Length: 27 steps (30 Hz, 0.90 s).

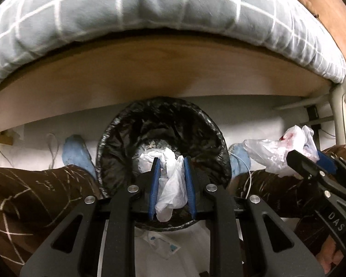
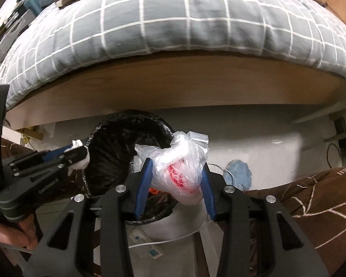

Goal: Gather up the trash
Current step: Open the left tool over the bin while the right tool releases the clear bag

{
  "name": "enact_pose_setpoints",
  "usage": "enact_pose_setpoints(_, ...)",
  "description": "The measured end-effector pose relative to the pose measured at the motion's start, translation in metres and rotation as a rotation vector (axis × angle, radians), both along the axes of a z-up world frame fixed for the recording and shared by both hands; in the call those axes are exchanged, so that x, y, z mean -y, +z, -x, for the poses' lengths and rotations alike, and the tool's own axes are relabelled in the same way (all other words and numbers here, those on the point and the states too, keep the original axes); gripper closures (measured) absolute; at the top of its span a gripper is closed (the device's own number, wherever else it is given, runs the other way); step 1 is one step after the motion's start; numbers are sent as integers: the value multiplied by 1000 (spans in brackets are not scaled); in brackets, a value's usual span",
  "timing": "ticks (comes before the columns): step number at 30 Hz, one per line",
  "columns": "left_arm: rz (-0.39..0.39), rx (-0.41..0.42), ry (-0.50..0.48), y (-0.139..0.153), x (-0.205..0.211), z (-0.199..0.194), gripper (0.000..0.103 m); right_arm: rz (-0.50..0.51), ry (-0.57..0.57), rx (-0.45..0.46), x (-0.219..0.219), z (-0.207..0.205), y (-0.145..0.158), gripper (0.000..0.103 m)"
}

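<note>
My left gripper (image 1: 171, 162) is shut on a crumpled white tissue (image 1: 171, 189) and hangs right over the mouth of the trash bin (image 1: 117, 143), which is lined with a black bag. Some white crumpled trash lies at the bin's bottom. In the right wrist view my right gripper (image 2: 176, 164) is shut on a clear plastic bag with red print (image 2: 180, 168), held just right of the trash bin (image 2: 108, 159). The right gripper (image 1: 311, 159) with its plastic bag (image 1: 272, 150) shows at the right of the left wrist view. The left gripper (image 2: 80, 153) with the tissue (image 2: 83, 161) shows at the left.
A bed with a grey checked duvet (image 1: 150, 11) and a wooden side board (image 1: 150, 69) overhangs the bin. A person's legs in brown patterned trousers (image 1: 34, 196) flank the bin, blue-socked feet (image 1: 76, 154) beside it. A white cable (image 2: 173, 237) and power strip (image 2: 147, 247) lie on the floor.
</note>
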State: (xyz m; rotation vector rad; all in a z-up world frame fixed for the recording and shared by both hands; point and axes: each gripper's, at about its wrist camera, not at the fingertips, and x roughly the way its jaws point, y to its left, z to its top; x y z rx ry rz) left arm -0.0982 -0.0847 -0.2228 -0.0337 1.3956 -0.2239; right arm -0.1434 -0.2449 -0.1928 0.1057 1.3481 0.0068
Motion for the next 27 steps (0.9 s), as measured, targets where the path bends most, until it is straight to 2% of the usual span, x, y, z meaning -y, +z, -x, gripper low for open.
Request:
enact_pose_setpoints(2,7,-2,-4,-2,2,1,82,-4,-3,-1,0,-1,-1,64)
enact_pose_setpoints(5,3,1,3,-3,2,0,74,-6,0,0,-2,-4,-3,64)
enact_pose_setpoints(7,-7,12,16,-2,-3,1,58,-7,6,0,-3,-5,-4,64)
enact_pose_setpoints(16,-45,57,71,18,-39,7,28,-13,79,13,-30,-14,-7,64)
enact_pose_setpoints(21,-63,86,117,30,-67,11,16,-16,129,10,-55,-20,-10,64)
enact_pose_setpoints(27,-79,105,168,37,-94,14,8,-12,171,-12,-79,-24,-17,64)
